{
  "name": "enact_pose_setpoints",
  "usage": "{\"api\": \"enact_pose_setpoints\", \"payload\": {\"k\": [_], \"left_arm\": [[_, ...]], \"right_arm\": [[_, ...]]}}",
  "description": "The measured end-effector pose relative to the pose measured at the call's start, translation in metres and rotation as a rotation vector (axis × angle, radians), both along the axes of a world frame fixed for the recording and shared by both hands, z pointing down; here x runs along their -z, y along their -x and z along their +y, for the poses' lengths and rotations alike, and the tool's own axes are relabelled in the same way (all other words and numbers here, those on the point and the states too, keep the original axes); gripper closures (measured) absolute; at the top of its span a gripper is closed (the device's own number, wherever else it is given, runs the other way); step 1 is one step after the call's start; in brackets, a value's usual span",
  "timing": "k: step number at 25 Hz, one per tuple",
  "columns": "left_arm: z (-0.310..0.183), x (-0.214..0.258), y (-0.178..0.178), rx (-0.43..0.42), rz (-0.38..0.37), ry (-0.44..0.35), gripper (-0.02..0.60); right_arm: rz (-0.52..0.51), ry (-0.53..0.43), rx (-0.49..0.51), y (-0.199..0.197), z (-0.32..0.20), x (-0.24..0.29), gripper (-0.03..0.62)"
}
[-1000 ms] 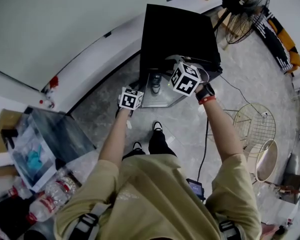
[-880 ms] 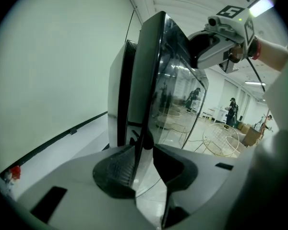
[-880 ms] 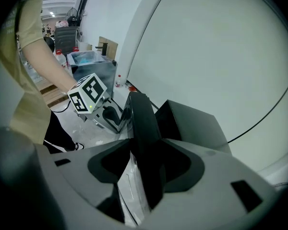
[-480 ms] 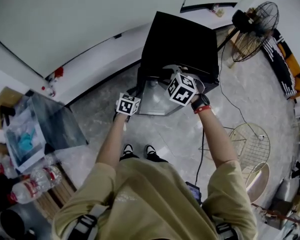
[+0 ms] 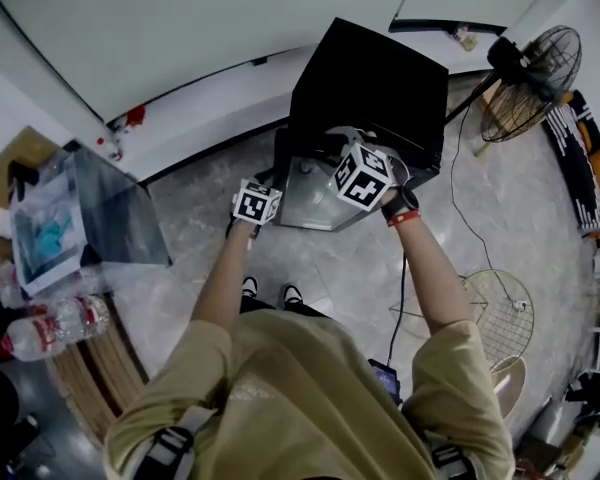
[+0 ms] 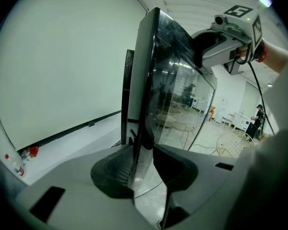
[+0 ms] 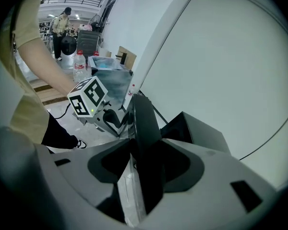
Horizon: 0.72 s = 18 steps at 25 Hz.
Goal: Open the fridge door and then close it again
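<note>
Left gripper (image 6: 143,169) is closed on the fridge door (image 6: 149,80): the door's dark edge runs straight up between its jaws, with a pad against each face. Right gripper (image 7: 141,164) is clamped on the same door, whose thick frame fills the gap between its jaws. Each gripper view shows the other gripper further along the door, so the two grips sit apart on it, not side by side.

From the head view, the door stands swung out from the black fridge (image 5: 370,78), between the cabinet and the person, with its glass panel angled away from the opening.

The step in hand looks like swinging the door on its hinge (whether outward or back I cannot tell). To do it well, both grippers should travel together along the door's arc, neither leading. Their pinch should stay square to the panel so the glass is not twisted. Steady pressure matters more than force, since smooth glass could slip from the pads.
</note>
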<state>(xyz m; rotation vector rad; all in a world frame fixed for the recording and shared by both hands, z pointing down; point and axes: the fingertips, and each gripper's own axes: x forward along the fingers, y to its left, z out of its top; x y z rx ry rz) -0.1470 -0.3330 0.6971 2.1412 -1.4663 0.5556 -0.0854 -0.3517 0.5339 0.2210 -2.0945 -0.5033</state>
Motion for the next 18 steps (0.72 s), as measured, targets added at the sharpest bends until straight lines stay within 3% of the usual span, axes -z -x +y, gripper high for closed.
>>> {"api": "enact_pose_setpoints", "payload": {"k": [18], "left_arm": [[0.045, -0.006, -0.017, 0.173, -0.009, 0.01, 0.451]], "right_arm": [[-0.043, -0.018, 0.14, -0.012, 0.038, 0.0, 0.379]]}}
